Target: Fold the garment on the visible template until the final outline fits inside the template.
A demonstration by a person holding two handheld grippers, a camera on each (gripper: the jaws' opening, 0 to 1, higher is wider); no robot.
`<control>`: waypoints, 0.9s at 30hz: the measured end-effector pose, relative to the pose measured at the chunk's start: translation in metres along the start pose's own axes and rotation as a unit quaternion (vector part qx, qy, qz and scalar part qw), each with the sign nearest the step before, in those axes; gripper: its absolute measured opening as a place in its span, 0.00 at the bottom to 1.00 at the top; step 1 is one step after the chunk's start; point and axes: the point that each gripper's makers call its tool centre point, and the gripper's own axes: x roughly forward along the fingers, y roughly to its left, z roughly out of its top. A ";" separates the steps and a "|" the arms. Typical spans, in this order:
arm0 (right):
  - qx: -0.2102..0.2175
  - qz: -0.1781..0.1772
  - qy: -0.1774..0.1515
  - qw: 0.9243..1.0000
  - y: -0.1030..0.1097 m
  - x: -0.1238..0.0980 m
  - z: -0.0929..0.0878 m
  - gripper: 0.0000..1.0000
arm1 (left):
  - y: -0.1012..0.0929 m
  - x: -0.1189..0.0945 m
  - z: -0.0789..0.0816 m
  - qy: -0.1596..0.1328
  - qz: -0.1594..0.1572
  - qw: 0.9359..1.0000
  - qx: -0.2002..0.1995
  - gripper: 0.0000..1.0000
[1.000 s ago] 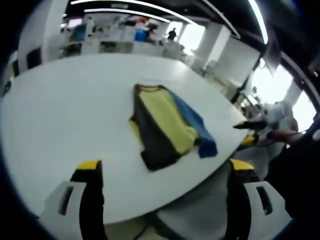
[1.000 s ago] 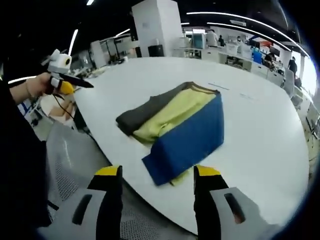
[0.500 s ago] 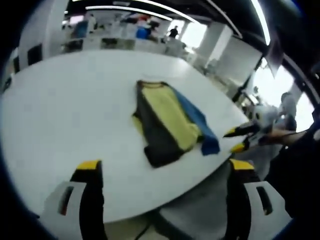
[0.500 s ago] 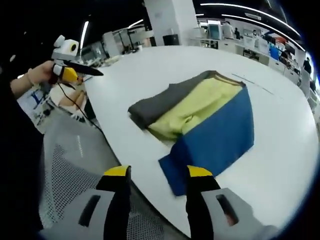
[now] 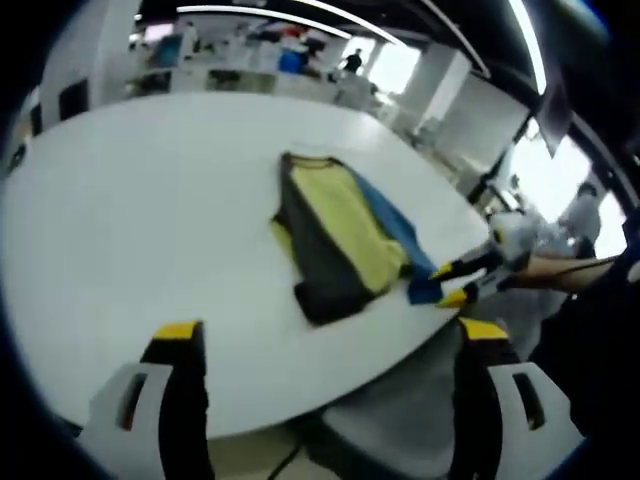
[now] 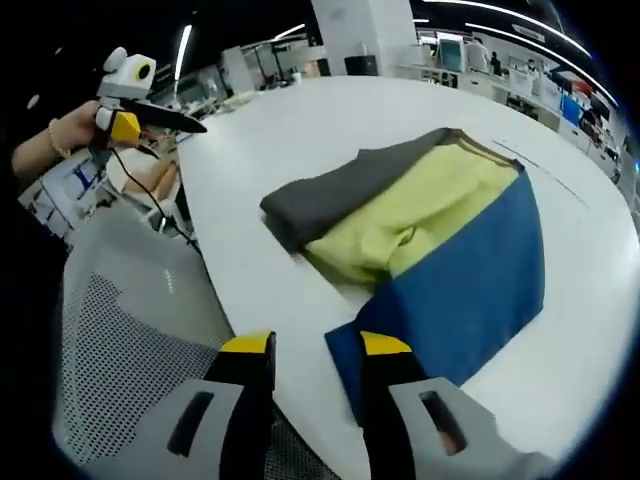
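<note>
Right now, nearest in the right gripper view, the right gripper (image 6: 315, 350) has its yellow-tipped black fingers (image 6: 384, 346) slightly apart, holding nothing, at the near corner of the folded garment w/ grey, yellow and blue panels (image 6: 420, 240). One finger is over the blue corner, the other over bare counter; can't tell if either touches cloth. The garment lies flat on the round white counter (image 6: 300, 130), near the edge closest to the person, grey mesh chair (image 6: 120, 330) below. A thin line on the counter past the collar may be the template; too faint to be sure.

In the left gripper view the left gripper (image 5: 325, 335) is wide open, empty, held well back from the garment.

Judgement: step in hand is pinching the blue corner. To do it well, catch all layers at the corner, close fully before lifting, and carry the fold low and straight toward the collar so the stack doesn't skew. Left should pin the grey side.
</note>
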 end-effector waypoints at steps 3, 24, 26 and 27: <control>0.001 -0.001 0.012 1.000 -0.002 0.009 -0.004 0.30 | 0.002 0.000 -0.001 -0.001 0.001 1.000 -0.005 0.99; -0.009 0.002 0.048 0.999 -0.013 0.029 -0.014 0.18 | 0.022 0.000 -0.008 0.002 0.005 1.000 -0.027 0.99; -0.008 0.000 0.047 0.999 -0.015 0.029 -0.014 0.17 | 0.022 0.000 -0.007 0.001 0.004 1.000 -0.031 0.99; -0.008 -0.001 0.047 0.999 -0.015 0.029 -0.014 0.16 | 0.023 0.000 -0.007 0.000 0.004 0.999 -0.032 0.99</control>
